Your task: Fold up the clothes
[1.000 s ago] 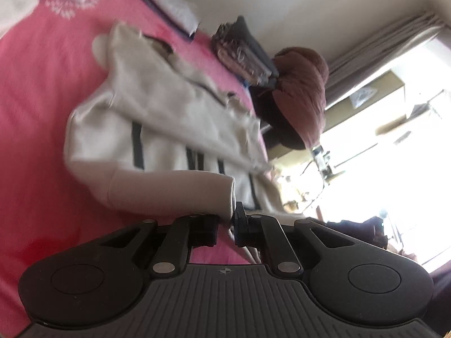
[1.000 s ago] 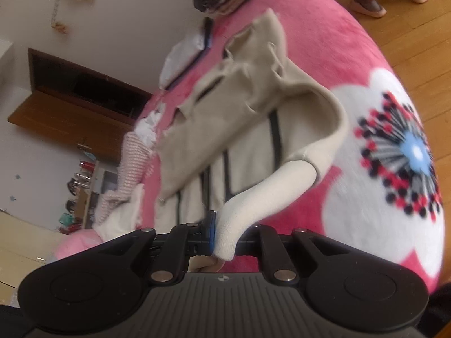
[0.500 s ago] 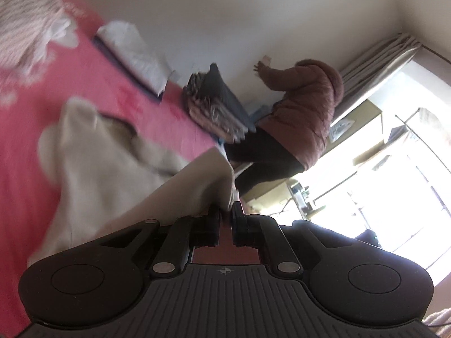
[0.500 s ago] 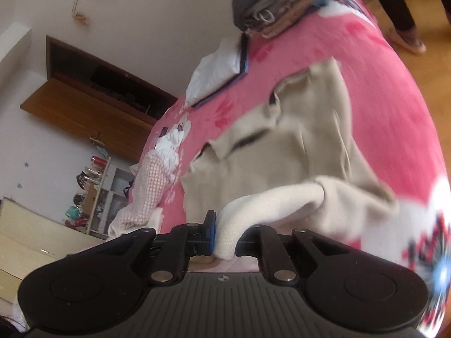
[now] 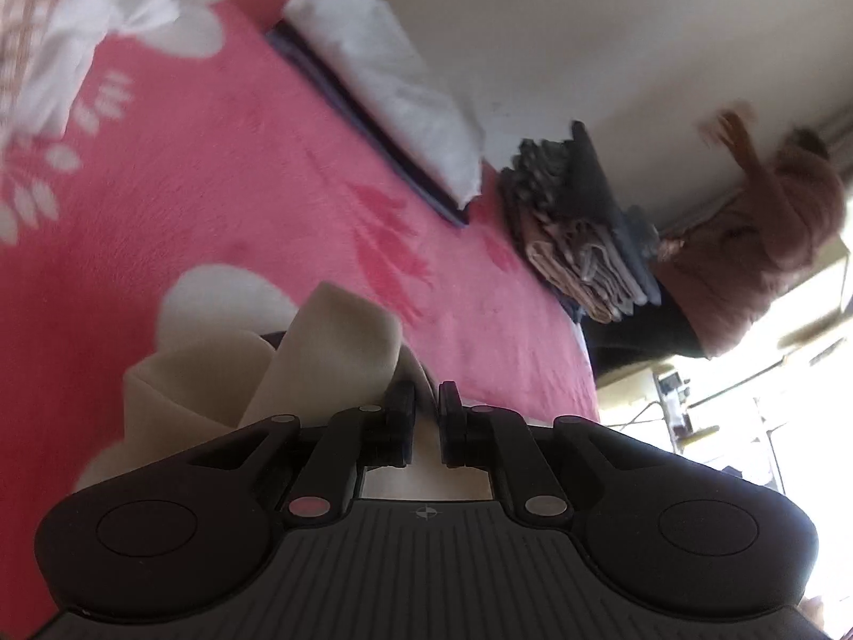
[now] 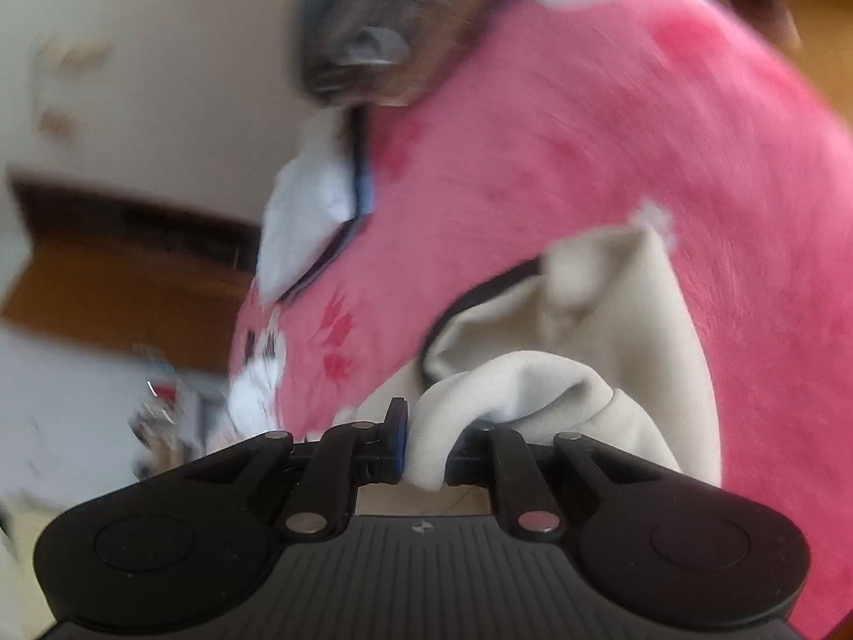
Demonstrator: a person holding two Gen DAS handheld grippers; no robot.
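Folding the cream garment (image 6: 586, 330), bunched on the pink blanket (image 5: 186, 202). Left gripper (image 5: 425, 424) opening, narrow, cloth edge between; right gripper (image 6: 424, 448) opening around a thick fold. Best letting both go together, low and level.

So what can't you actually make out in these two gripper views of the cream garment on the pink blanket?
- Most of the cream garment: left wrist view, hidden behind the left gripper, whose jaws are opening with cloth showing in the gap.
- Garment's lower part: right wrist view, covered by the right gripper, jaws opening, cloth between them.
- Folded stack: right wrist view, motion-blurred.
- Person in brown: left wrist view, blurred, partly washed out by window glare.
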